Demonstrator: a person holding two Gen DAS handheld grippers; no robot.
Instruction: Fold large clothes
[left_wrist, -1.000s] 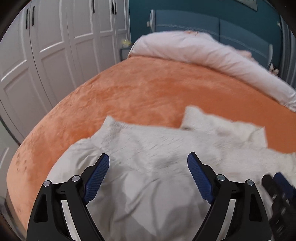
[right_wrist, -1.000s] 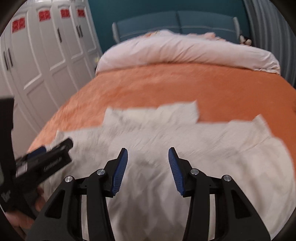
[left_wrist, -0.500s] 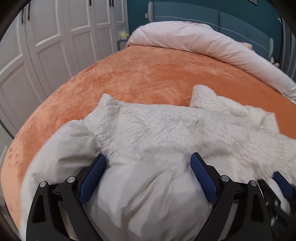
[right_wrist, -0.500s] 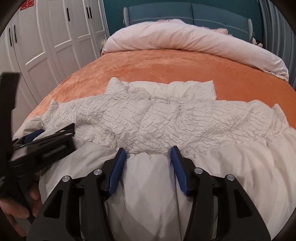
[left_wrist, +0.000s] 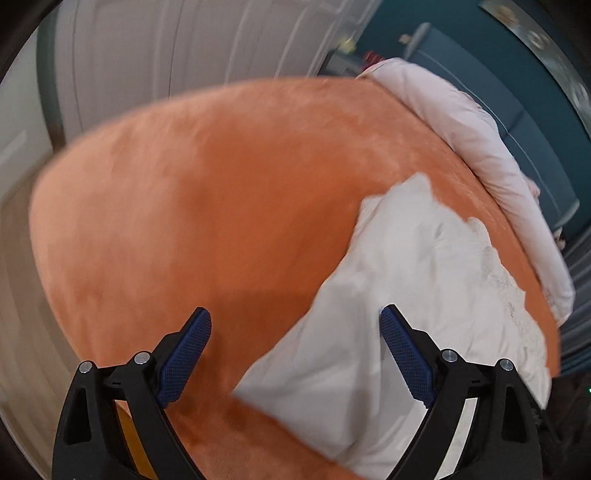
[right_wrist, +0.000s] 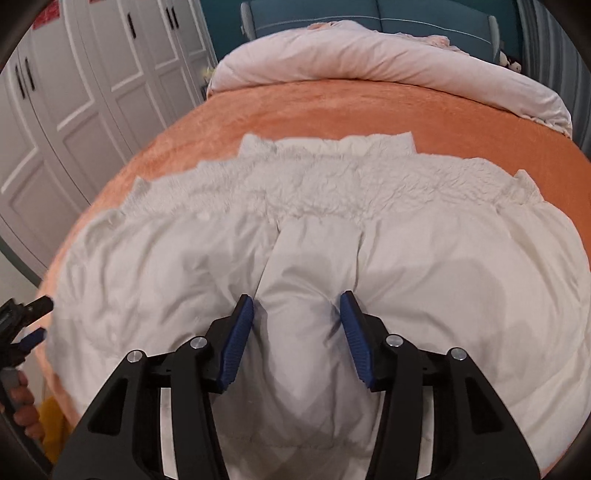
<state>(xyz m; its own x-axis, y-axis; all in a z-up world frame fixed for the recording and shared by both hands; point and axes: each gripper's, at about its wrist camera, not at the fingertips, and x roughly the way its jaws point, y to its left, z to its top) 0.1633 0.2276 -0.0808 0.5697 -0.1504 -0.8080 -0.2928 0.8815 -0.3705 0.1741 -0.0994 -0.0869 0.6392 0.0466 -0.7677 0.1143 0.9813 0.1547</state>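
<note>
A large white garment (right_wrist: 332, 229) with a crinkled upper part and smooth lower part lies spread on the orange bed (right_wrist: 332, 107). My right gripper (right_wrist: 297, 325) is open, its blue pads pressed down on either side of a fold of the smooth fabric. My left gripper (left_wrist: 295, 354) is open and empty, over the garment's left edge (left_wrist: 406, 295) and the orange bed cover (left_wrist: 184, 203). The left gripper also shows at the far left of the right wrist view (right_wrist: 26, 325).
A rolled pale pink duvet (right_wrist: 369, 55) lies across the head of the bed before a teal headboard (right_wrist: 369, 14). White wardrobe doors (right_wrist: 92, 92) stand along the left. The bed's left edge drops to the floor (left_wrist: 22, 295).
My left gripper has swung left off the garment, now looking at the bare orange cover and the garment's edge. My right gripper has pushed lower into the smooth fabric.
</note>
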